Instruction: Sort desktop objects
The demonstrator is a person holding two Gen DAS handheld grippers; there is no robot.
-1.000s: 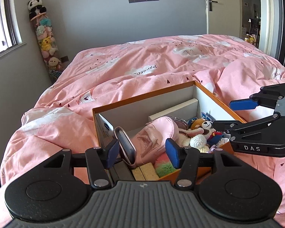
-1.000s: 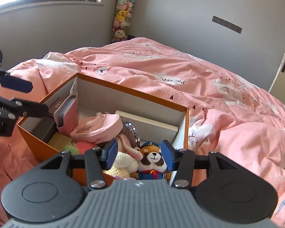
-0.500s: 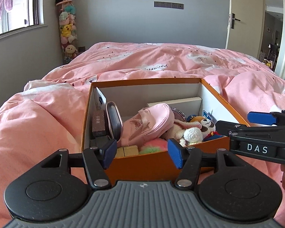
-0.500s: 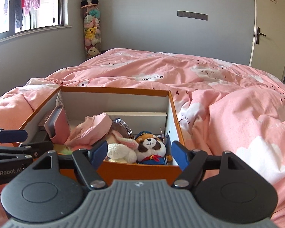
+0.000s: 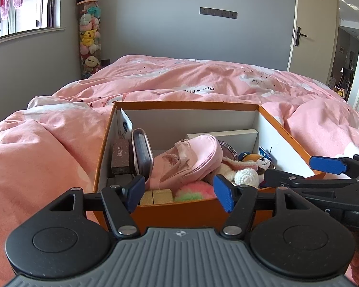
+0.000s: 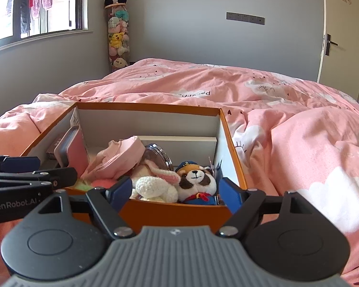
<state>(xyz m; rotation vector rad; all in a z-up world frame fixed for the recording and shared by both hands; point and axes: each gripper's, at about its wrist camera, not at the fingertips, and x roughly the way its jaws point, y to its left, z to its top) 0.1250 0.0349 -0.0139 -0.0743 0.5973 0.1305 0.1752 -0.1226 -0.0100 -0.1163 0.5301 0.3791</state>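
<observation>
An orange cardboard box (image 5: 179, 211) packed with plush toys (image 6: 196, 184) is set on the pink quilted bed (image 5: 47, 148). Before its near wall, both grippers' fingers (image 5: 136, 191) are opening, empty. Crowded contents could be snagged together.

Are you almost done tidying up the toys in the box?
Not yet. The orange box on the pink bed is still jumbled: the pink cap, the captain plush and the white crochet bunny lie piled together. Nothing is in hand: the left tongs and the right tongs are both opening, empty, at the box's near edge. All the sorting is left.
</observation>
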